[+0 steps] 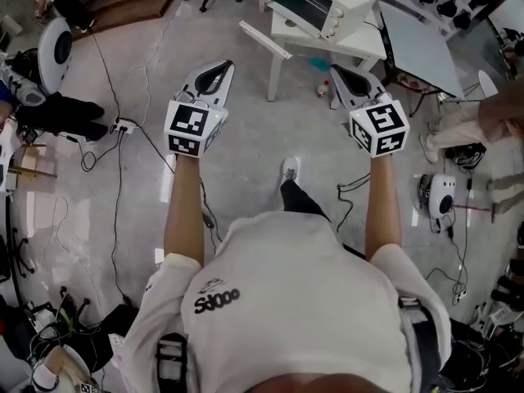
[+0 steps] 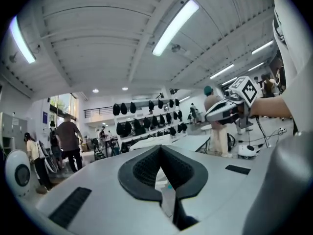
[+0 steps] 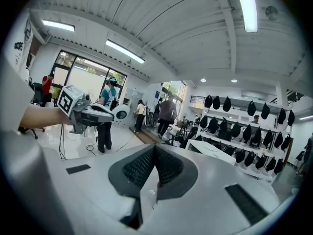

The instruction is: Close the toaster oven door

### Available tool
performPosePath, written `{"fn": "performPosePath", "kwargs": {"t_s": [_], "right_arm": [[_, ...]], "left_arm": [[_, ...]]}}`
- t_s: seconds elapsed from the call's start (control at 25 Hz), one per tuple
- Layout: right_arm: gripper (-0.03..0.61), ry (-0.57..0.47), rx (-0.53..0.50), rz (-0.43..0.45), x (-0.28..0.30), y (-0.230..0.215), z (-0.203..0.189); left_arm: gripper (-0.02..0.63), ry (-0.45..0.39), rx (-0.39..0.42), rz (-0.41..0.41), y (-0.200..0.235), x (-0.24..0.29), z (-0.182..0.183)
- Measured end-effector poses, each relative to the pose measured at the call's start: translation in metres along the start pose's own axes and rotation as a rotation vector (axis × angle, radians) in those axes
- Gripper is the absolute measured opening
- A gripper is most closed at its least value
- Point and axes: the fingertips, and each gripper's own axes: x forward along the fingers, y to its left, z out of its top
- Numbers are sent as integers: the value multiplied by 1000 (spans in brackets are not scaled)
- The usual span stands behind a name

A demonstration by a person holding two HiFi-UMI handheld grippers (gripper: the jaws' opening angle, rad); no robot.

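Note:
The white toaster oven (image 1: 315,2) stands on a small white table (image 1: 360,46) at the top of the head view. Its dark glass door (image 1: 296,1) faces me and looks flush with the front. Both grippers are held in the air above the floor, short of the table and touching nothing. My left gripper (image 1: 223,65) has its black pads (image 2: 146,168) meeting at the tip with nothing between them. My right gripper (image 1: 337,70) is likewise shut and empty, its pads (image 3: 166,168) together. Neither gripper view shows the oven.
A white slat (image 1: 264,39) juts from the table's left side. Cables and a power strip (image 1: 123,125) lie on the floor at left. A grey tabletop (image 1: 417,43) is at right, beside another person's leg (image 1: 458,129). A small bottle (image 1: 323,88) stands under the table.

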Motion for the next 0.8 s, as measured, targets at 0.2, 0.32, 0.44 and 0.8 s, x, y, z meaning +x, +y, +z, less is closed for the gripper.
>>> {"fn": "performPosePath", "kwargs": {"t_s": [0.2,0.32,0.44,0.8], "right_arm": [[8,13,-5,21,37,-22,-11],[8,0,-5,23,67,-53,-18],[8,-4,-1,26,109,-90,-26],[8,9,12,76,229,-201,-44]], "left_arm": [[18,31,30,8,23,34,-15],[18,37,19,18,41,68,-22],[18,27,-18,15,66,108,-25],[18,74,-11,41,147,256,-42]]}}
